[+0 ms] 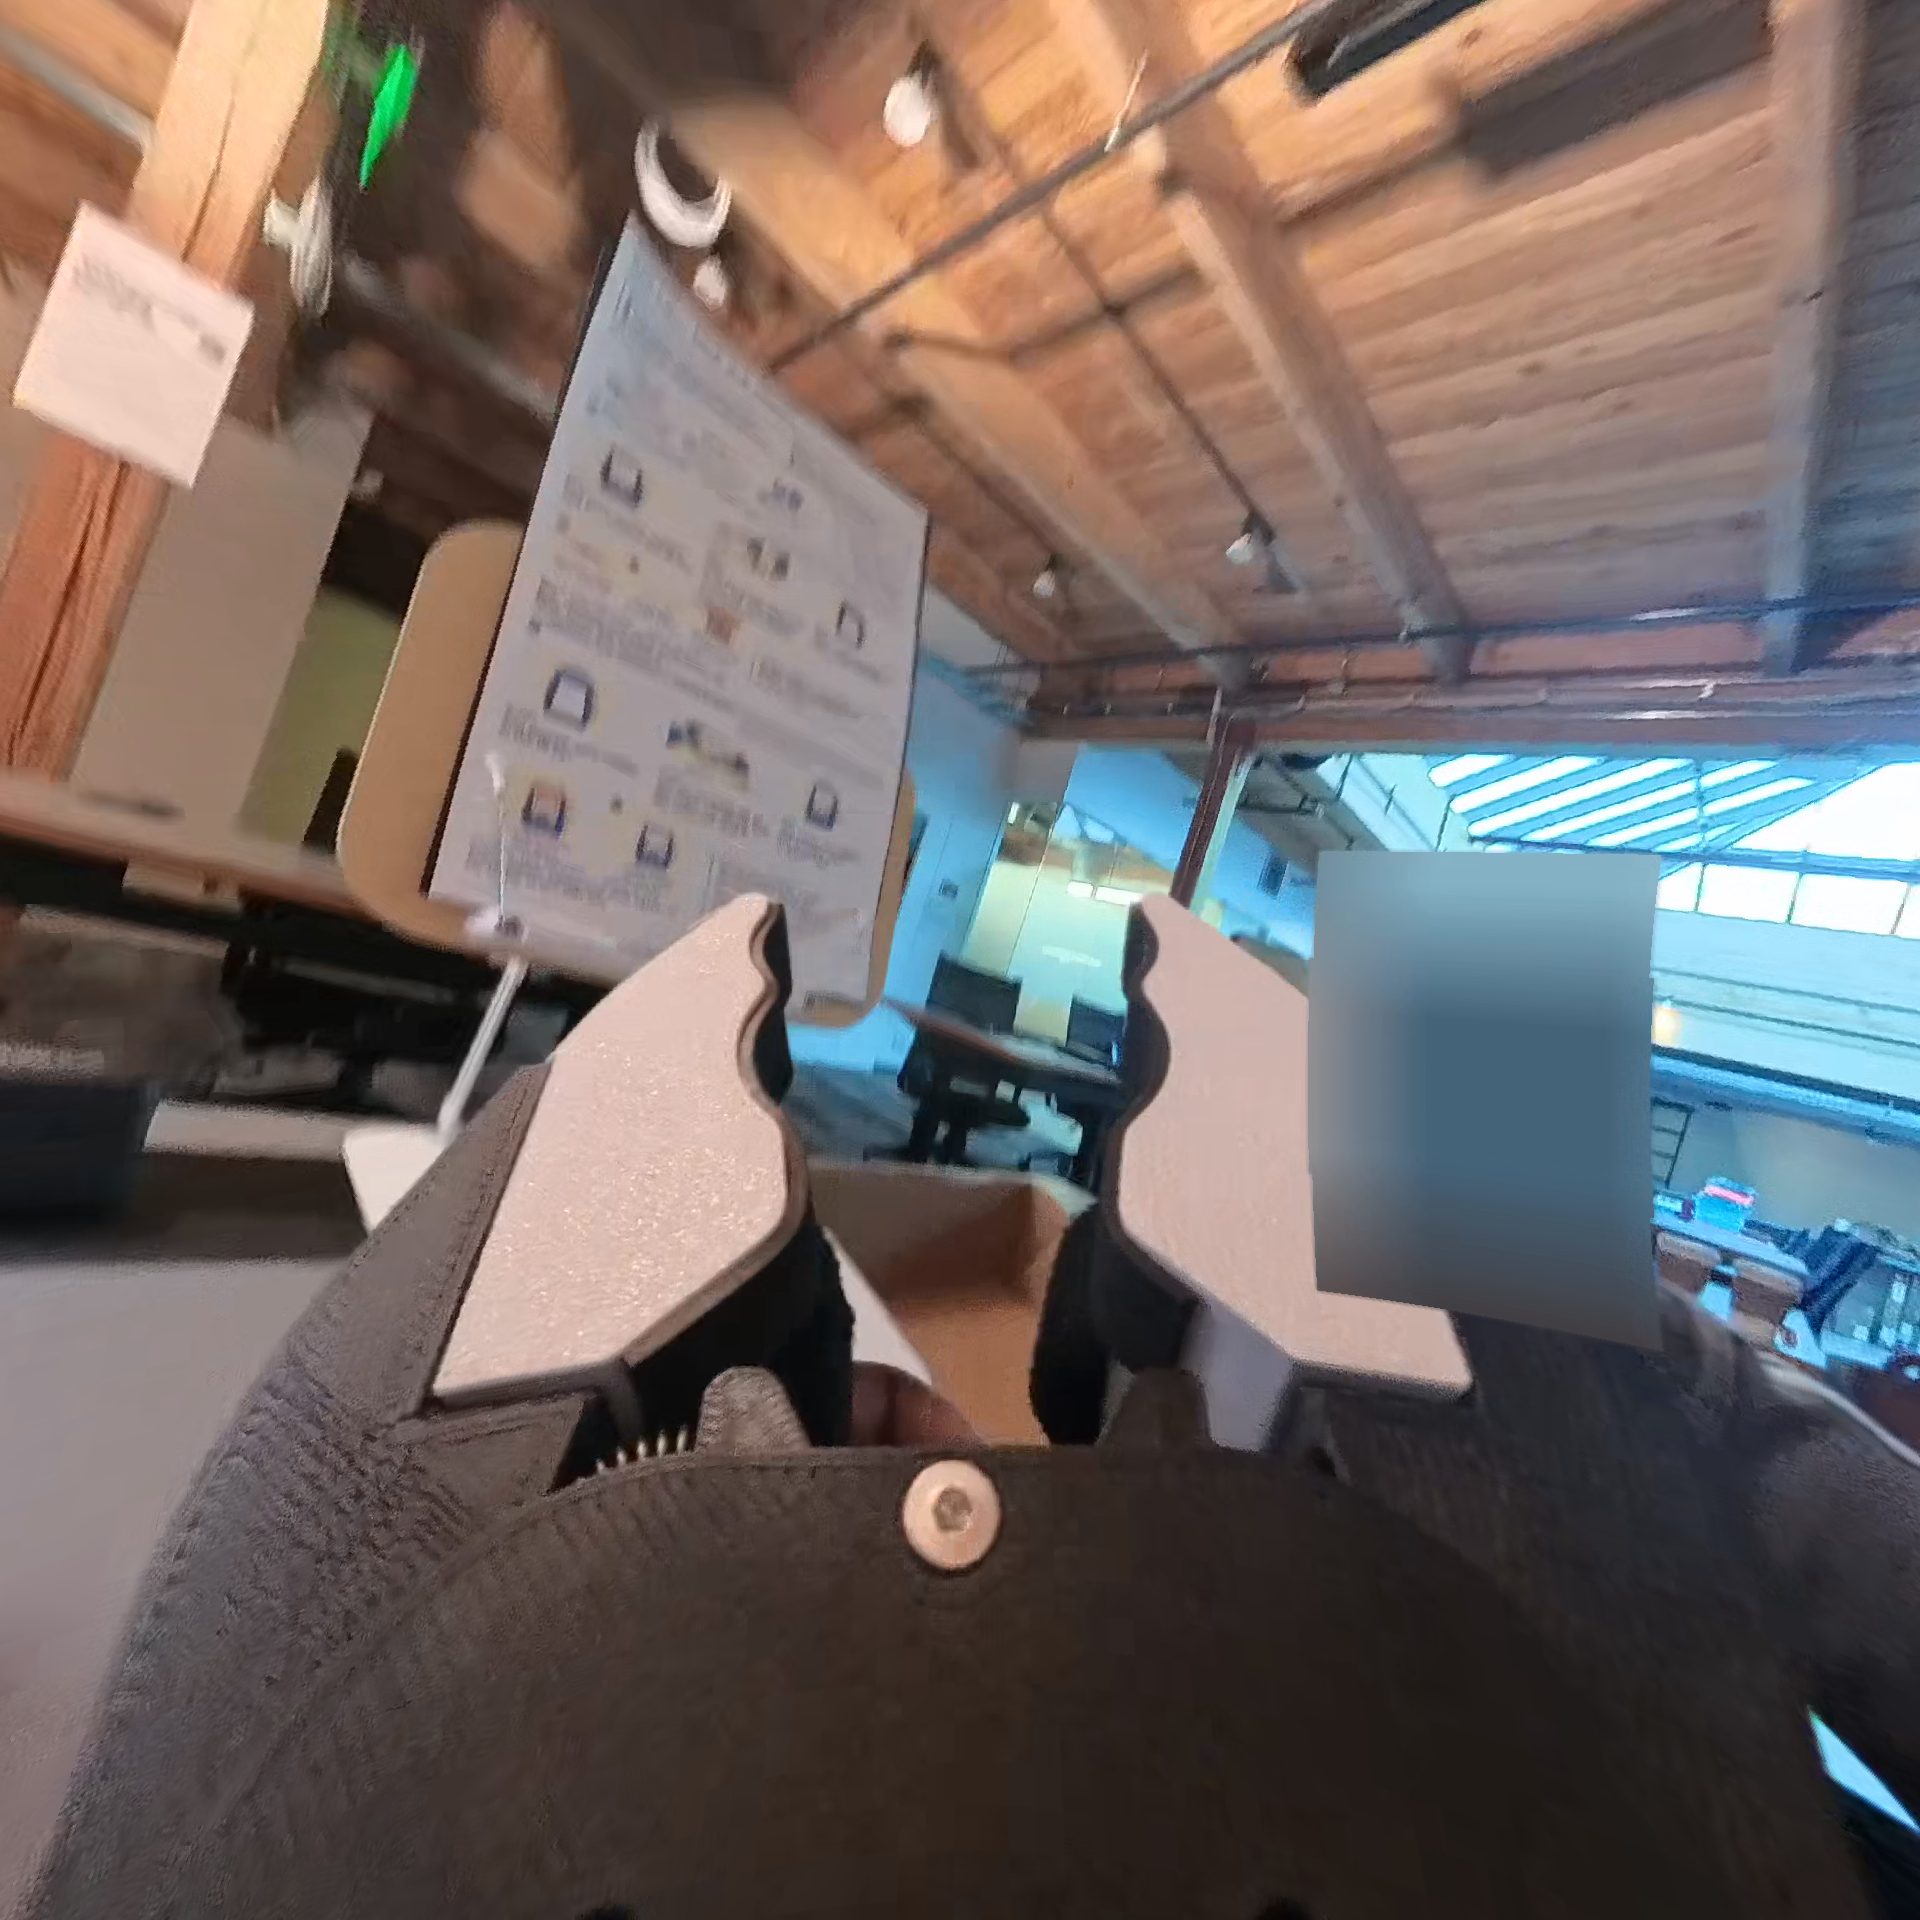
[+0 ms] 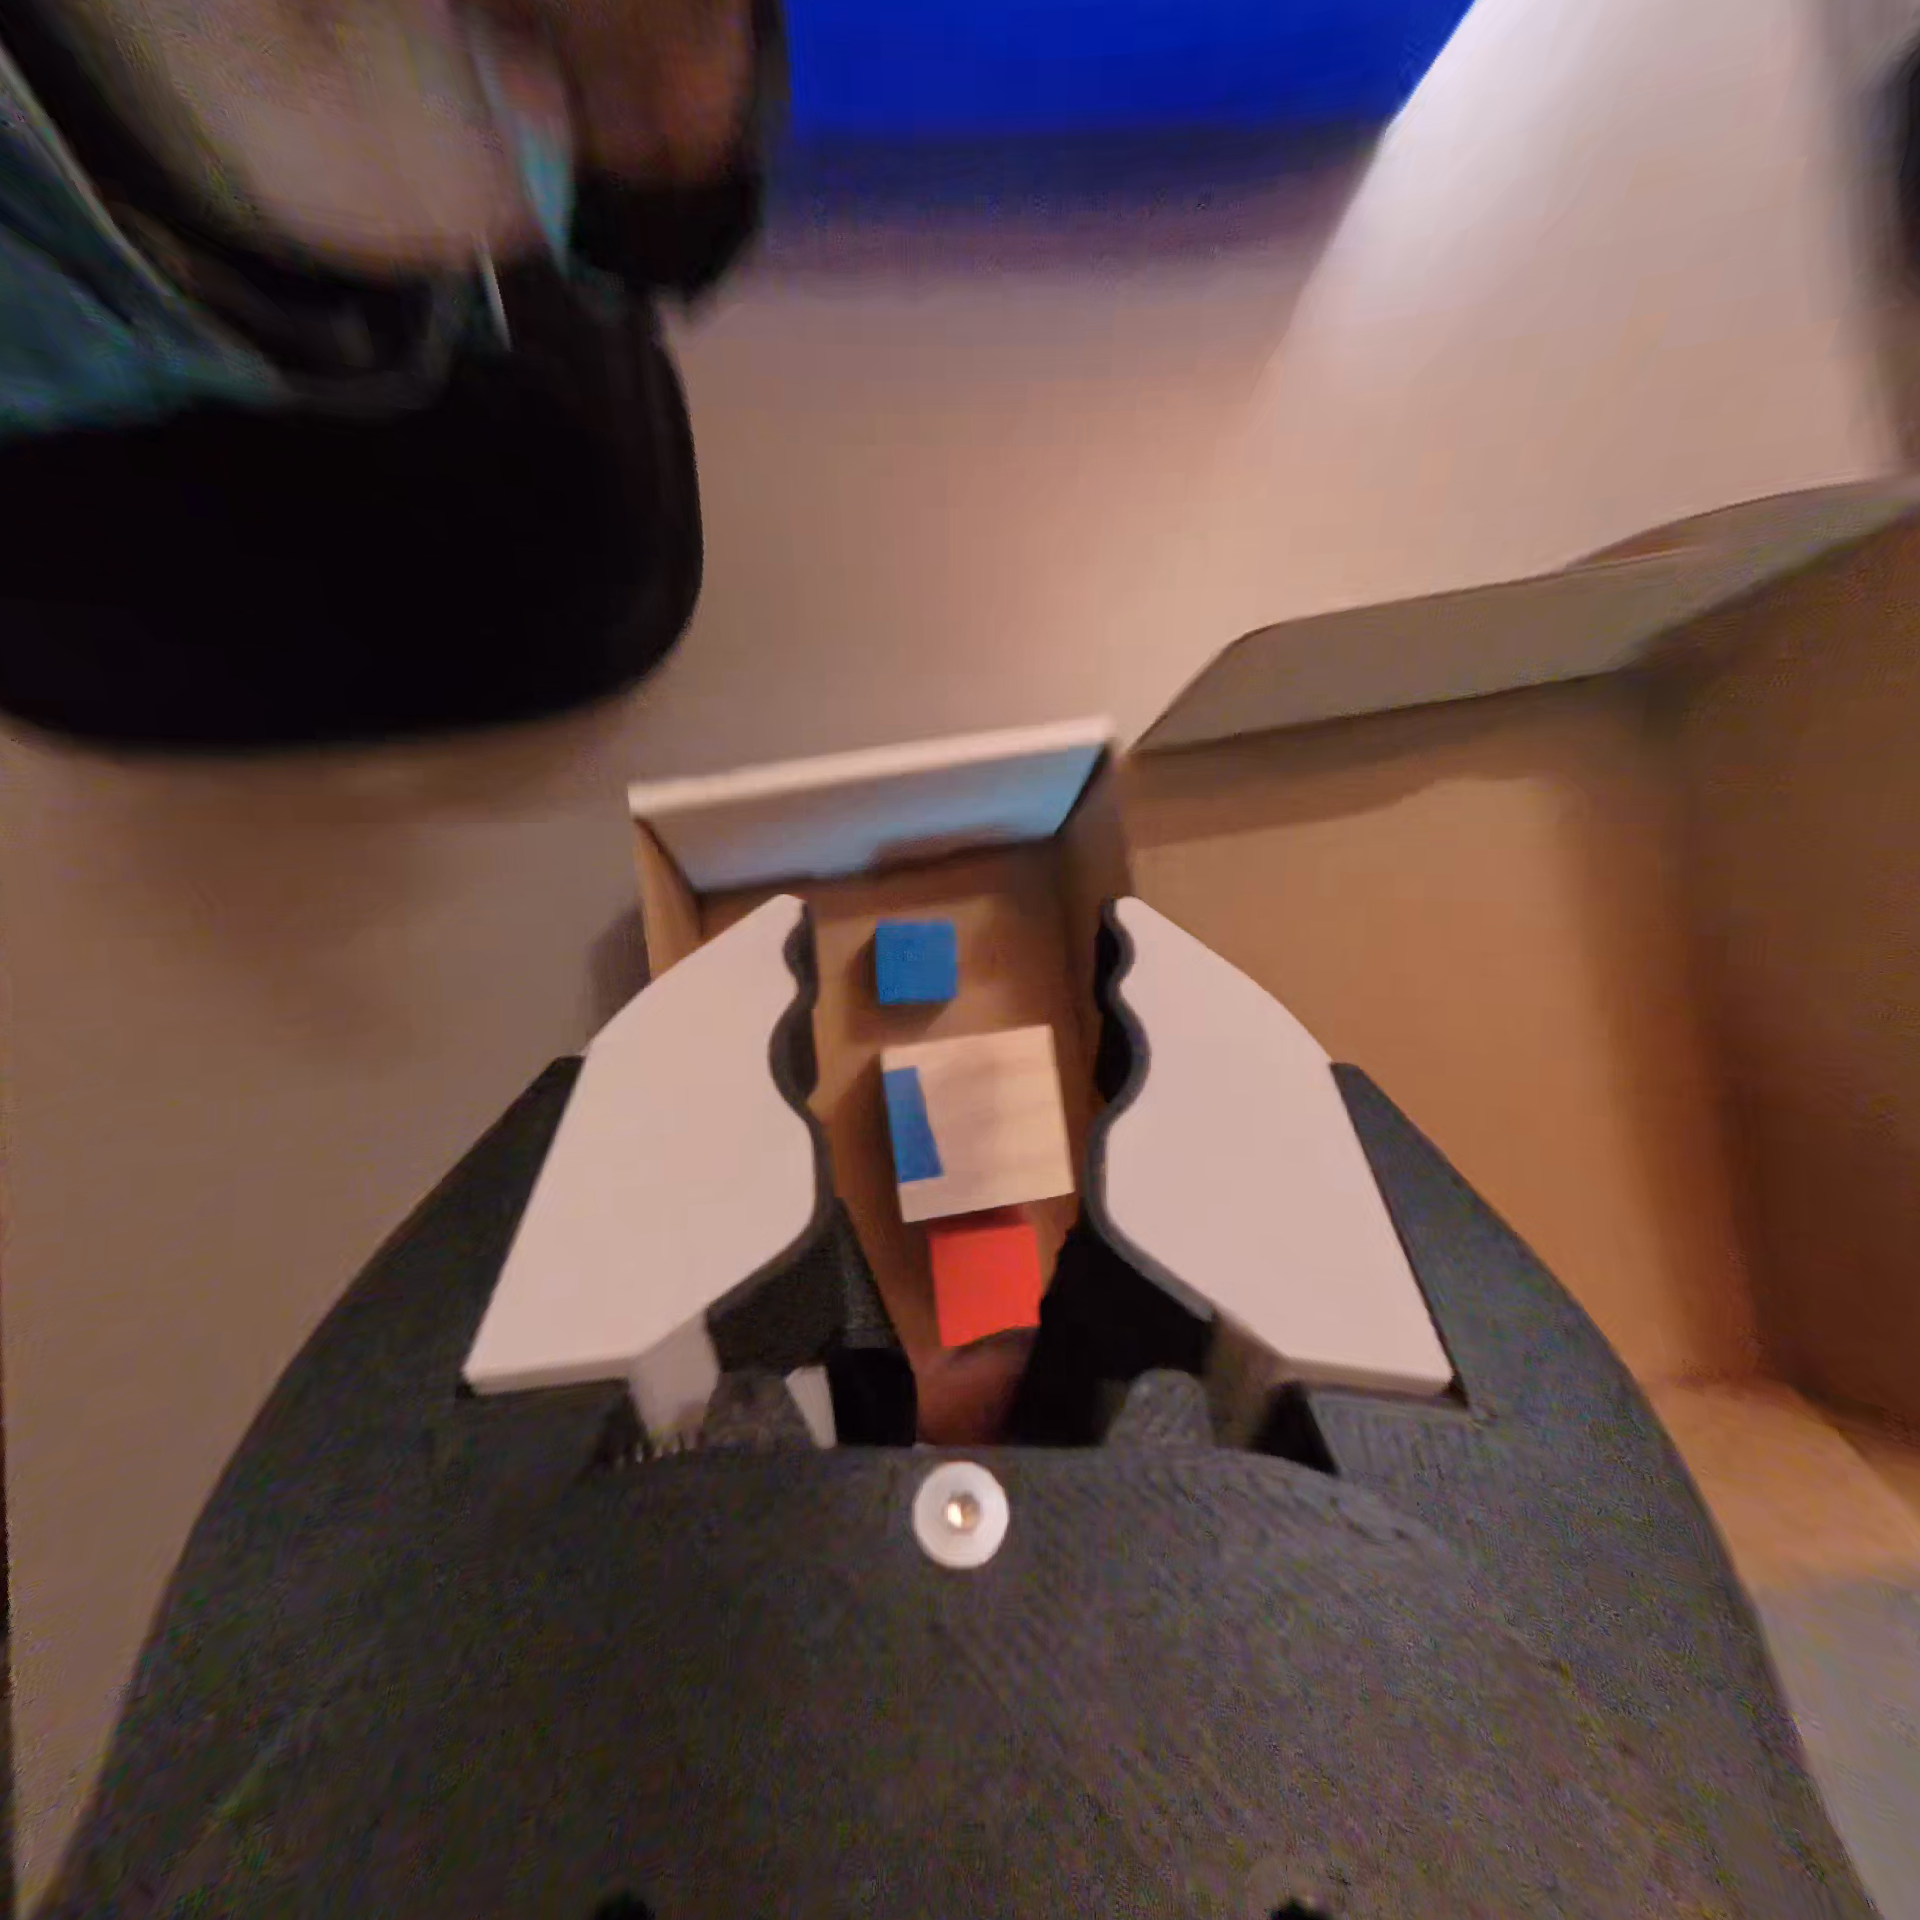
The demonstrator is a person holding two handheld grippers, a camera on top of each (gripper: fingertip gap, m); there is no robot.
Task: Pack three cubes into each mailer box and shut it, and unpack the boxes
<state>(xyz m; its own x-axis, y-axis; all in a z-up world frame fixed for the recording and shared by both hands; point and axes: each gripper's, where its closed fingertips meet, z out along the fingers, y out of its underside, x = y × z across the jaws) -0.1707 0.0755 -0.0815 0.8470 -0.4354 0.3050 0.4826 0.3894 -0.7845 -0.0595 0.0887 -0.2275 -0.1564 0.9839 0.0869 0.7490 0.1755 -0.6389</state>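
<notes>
In the right wrist view my right gripper (image 2: pixel 951 935) is open and points down into an open cardboard mailer box (image 2: pixel 670 914). Inside it lie a blue cube (image 2: pixel 914 961), a plain wood cube (image 2: pixel 997 1122) with a blue side, and a red cube (image 2: pixel 982 1283). The cubes show between the fingers, not held. The box lid (image 2: pixel 1455 935) stands open on the right. In the left wrist view my left gripper (image 1: pixel 956 935) is open and empty, tilted up toward the room; an open mailer box (image 1: pixel 966 1278) shows low between its fingers.
A white instruction board (image 1: pixel 686 644) on a stand stands behind the grey table (image 1: pixel 156 1403). A blurred dark shape, the other gripper with a hand (image 2: pixel 343 499), hangs at upper left in the right wrist view. Desks and chairs (image 1: pixel 997 1049) fill the room beyond.
</notes>
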